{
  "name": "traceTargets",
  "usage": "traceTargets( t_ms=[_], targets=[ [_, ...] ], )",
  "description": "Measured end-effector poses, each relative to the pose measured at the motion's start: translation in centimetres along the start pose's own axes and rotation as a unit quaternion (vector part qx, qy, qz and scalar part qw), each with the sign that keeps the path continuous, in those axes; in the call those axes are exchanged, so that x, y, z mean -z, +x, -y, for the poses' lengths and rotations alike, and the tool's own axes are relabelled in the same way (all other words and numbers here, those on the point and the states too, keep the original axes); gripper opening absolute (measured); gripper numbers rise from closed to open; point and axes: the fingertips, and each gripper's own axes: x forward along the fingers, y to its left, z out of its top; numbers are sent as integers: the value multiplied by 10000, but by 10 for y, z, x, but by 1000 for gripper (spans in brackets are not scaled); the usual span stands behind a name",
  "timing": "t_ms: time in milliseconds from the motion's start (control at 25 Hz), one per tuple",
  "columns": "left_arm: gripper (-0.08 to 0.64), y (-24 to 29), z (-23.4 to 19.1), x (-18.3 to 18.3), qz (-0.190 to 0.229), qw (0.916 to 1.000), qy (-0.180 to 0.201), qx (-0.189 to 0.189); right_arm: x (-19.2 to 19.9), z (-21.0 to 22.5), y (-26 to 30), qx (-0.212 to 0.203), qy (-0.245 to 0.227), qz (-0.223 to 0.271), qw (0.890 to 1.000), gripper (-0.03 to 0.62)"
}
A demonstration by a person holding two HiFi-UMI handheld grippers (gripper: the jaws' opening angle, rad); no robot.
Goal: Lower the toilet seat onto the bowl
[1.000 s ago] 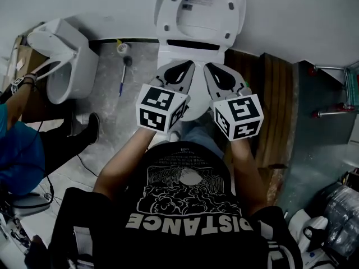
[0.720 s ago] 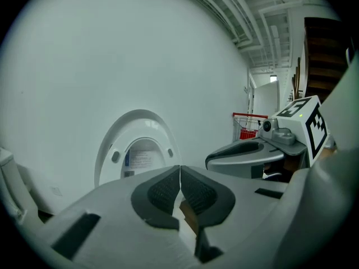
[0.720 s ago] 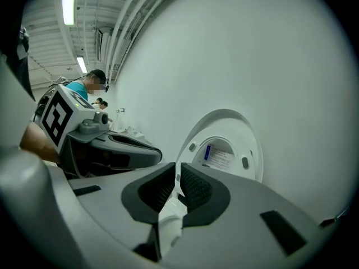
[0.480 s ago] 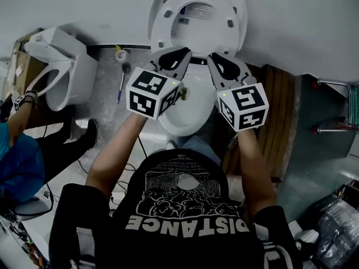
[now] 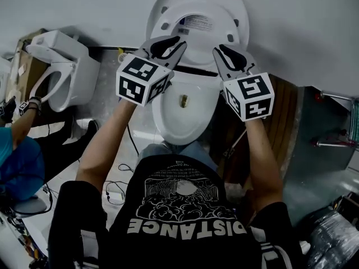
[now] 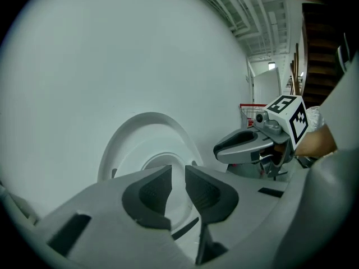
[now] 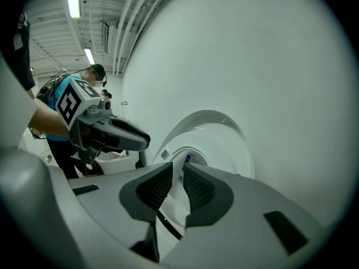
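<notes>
The white toilet's seat (image 5: 197, 17) stands raised against the wall with the lid behind it, above the uncovered bowl (image 5: 182, 116). My left gripper (image 5: 178, 42) is held up in front of the seat's left lower rim, not touching it. Its jaws are opening and nothing is between them. My right gripper (image 5: 220, 50) hangs before the seat's right lower rim, its jaws parting by a narrow gap, also empty. The left gripper view shows the raised seat (image 6: 147, 144) beyond my left gripper (image 6: 178, 186), with the right gripper (image 6: 247, 146) alongside. The right gripper view shows the seat (image 7: 216, 142) past my right gripper (image 7: 178, 186).
A second toilet (image 5: 63, 66) stands at the left, where a person in blue (image 5: 17, 156) works. A wooden pallet (image 5: 280, 122) lies right of the bowl. Cables (image 5: 115, 192) trail on the floor at the left, and a metal rack (image 5: 336, 143) is at the far right.
Both grippers have risen from over the bowl to the raised seat's lower rim. The bowl, hidden before, is now in view. The left jaws have parted.
</notes>
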Motion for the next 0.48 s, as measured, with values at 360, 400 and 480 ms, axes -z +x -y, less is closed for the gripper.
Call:
traceTargets(
  t_ms=[360,400,480],
  targets=[
    [99,32,-50,-16,-268,9986,455,-39,-11,44,29,52,-191,-111,9997,105],
    [104,35,-54,-17,-291,9983,503,-26,-11,48,31,85,-211,-148,9996,114],
    [112,43,-63,-18,-350,9976,605,17,-11,57,37,167,-263,-232,9992,128]
  ],
)
